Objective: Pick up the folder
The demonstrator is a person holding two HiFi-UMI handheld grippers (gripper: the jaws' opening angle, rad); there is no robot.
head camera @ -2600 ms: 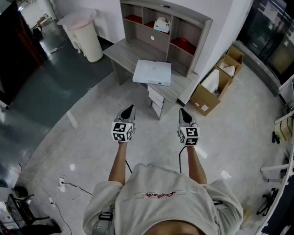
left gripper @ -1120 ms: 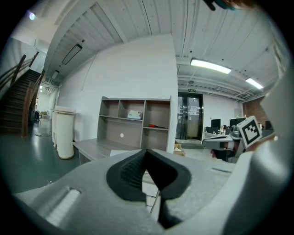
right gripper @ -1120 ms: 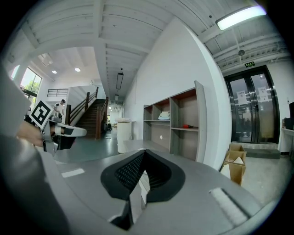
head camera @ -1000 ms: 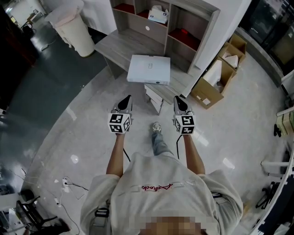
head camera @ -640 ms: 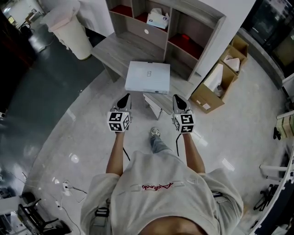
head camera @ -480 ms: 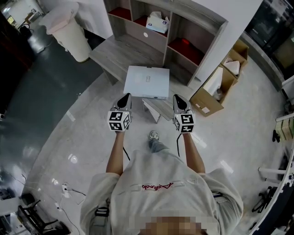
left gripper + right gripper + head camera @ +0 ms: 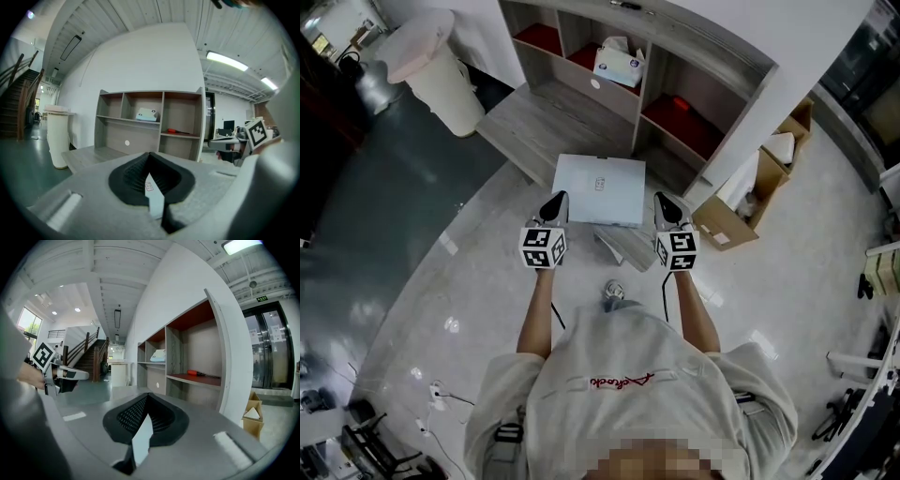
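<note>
Nearest: two hand-held grippers, one per hand, held out level in front of the body. Left hand-held gripper (image 7: 557,199) closed tight, empty. Right hand-held gripper (image 7: 664,200) same, closed on nothing. Tips level with the near edge of the folder, one at each near corner, not touching as far as can be told.

Just beyond: one folder (image 7: 600,187), pale, lying flat at the near end of the table (image 7: 530,127), label side up. Seen as a white sliver past the closed tips in both gripper views.

Handling, judged: looks light, stiff and boxy, smooth cover so likely slippery. Lying flat on the table, so no way under it without an edge. Best to open both first, then pinch the near edge or the near corners, one gripper per side, and lift level to stop it sliding out. Overhang at the table edge not clear enough to call.

Further back: one shelf unit (image 7: 727,70) on the table's far side, open compartments. One tissue box (image 7: 614,62) in the middle compartment, one red tool (image 7: 204,374) in the right one.

Far off on the floor: one bin (image 7: 431,66) at left, two open cardboard boxes (image 7: 733,217) at right.
</note>
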